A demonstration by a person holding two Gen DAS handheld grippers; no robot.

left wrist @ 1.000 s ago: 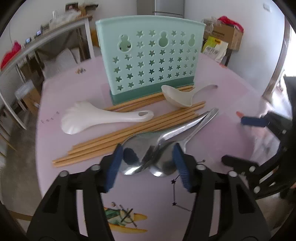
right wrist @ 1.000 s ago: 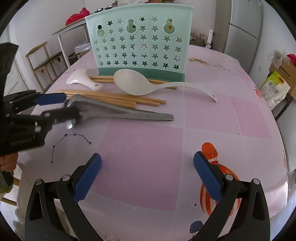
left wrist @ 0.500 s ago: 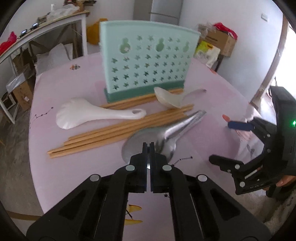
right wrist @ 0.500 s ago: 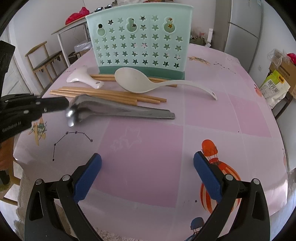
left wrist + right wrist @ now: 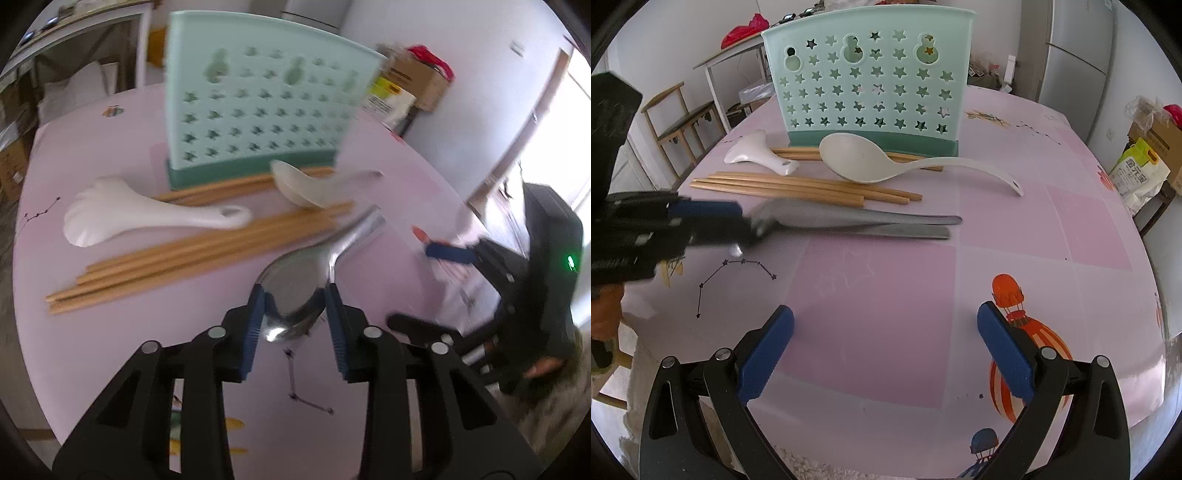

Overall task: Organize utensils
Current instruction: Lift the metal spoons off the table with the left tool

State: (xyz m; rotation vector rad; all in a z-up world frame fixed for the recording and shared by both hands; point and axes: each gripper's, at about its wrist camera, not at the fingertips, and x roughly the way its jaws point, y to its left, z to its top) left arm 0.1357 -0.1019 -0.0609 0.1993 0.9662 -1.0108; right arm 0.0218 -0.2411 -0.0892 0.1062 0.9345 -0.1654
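Pink table (image 5: 1015, 236), near half bare, spoons (image 5: 886, 221) mid-table

Mint-green holder (image 5: 871, 88), star cut-outs, darker teal base. Pink tablecloth (image 5: 886, 314), orange balloon print. White ladle (image 5: 860, 158). Tan chopsticks (image 5: 798, 186).

I can make out large dark Chinese characters on the yellow-green bag (image 5: 1138, 175), right of the utensil holder (image 5: 871, 79); too blurred to read.
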